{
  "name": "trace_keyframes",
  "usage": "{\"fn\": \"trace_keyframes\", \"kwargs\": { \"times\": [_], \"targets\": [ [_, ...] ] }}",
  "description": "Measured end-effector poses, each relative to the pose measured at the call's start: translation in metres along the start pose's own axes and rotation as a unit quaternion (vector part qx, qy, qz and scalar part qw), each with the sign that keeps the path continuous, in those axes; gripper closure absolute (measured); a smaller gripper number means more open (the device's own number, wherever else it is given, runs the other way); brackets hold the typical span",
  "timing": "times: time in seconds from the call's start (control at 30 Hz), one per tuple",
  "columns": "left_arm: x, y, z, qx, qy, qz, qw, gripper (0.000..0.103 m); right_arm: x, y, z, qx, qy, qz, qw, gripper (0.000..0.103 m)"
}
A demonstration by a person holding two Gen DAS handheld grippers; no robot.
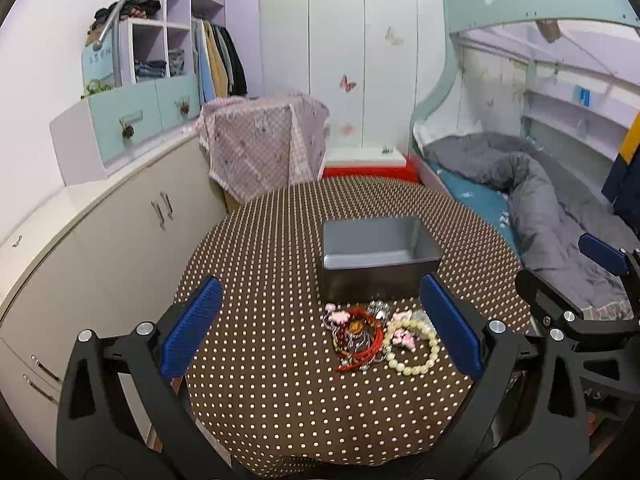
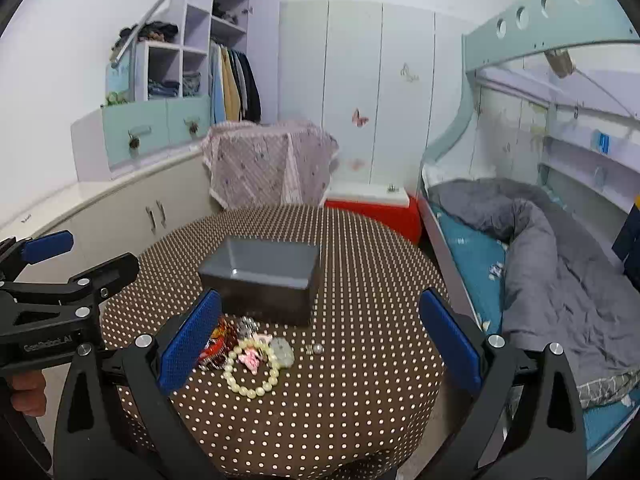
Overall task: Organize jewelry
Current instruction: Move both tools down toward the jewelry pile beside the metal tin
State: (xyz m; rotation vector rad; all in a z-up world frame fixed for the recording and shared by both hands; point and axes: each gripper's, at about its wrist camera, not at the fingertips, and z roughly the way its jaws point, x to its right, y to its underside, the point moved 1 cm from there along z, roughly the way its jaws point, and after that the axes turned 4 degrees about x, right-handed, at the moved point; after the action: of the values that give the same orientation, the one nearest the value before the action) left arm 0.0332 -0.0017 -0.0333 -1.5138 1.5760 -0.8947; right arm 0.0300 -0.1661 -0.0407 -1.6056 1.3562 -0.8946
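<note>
Left wrist view: the left gripper (image 1: 320,332) is held above the near part of a round table (image 1: 260,400) covered in a brown dotted cloth, its blue fingers (image 1: 192,326) spread wide with nothing between them. A grey box (image 1: 378,258) stands open and appears empty near the table's middle. The jewelry pile (image 1: 378,336) lies on the cloth just in front of the box, nearer the right-hand finger: a pale bead bracelet (image 1: 412,346), a red cord bracelet (image 1: 362,342) tangled with darker pieces, and small pink ornaments (image 1: 338,317). The right gripper (image 1: 600,280) shows at the right edge, off the table over a bed (image 1: 540,208). Right wrist view: the right gripper (image 2: 320,344) likewise has its fingers (image 2: 450,340) held well apart and empty. The pile (image 2: 244,350) sits close beside its left-hand finger, the bead bracelet (image 2: 252,370) lying foremost and mostly clear of the rest; a small silver bead (image 2: 318,349) lies apart to the right. The box (image 2: 262,276) stands just behind the pile. The left gripper (image 2: 60,276) appears at the left edge with a hand (image 2: 26,394) below it. Assessment: all pieces are judged light, limp and prone to snag on one another; round beads may slip between flat pads. The bead bracelet is best pinched across its strand at the free near side, so it lifts without dragging the tangle. The loose bead is small and likely to roll.
</note>
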Motion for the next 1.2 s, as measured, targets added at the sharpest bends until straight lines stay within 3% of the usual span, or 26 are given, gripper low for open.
{"fn": "trace_keyframes", "kwargs": {
  "times": [0.4,0.73,1.0,1.2],
  "targets": [
    [0.002,0.021,0.042,-0.07,-0.005,0.018,0.9974,0.006,0.007,0.028,0.052,-0.1,0.007,0.014,0.995,0.008],
    [-0.007,0.043,0.088,-0.141,-0.012,0.01,0.9898,0.006,0.0,0.059,0.095,-0.181,0.007,-0.001,0.983,0.008],
    [-0.018,0.059,0.109,-0.185,-0.018,0.002,0.9826,0.007,0.0,0.073,0.116,-0.214,0.013,-0.019,0.976,0.008],
    [-0.024,0.066,0.124,-0.214,-0.002,-0.023,0.9766,0.011,0.005,0.078,0.127,-0.225,0.008,-0.007,0.974,0.008]
  ]
}}
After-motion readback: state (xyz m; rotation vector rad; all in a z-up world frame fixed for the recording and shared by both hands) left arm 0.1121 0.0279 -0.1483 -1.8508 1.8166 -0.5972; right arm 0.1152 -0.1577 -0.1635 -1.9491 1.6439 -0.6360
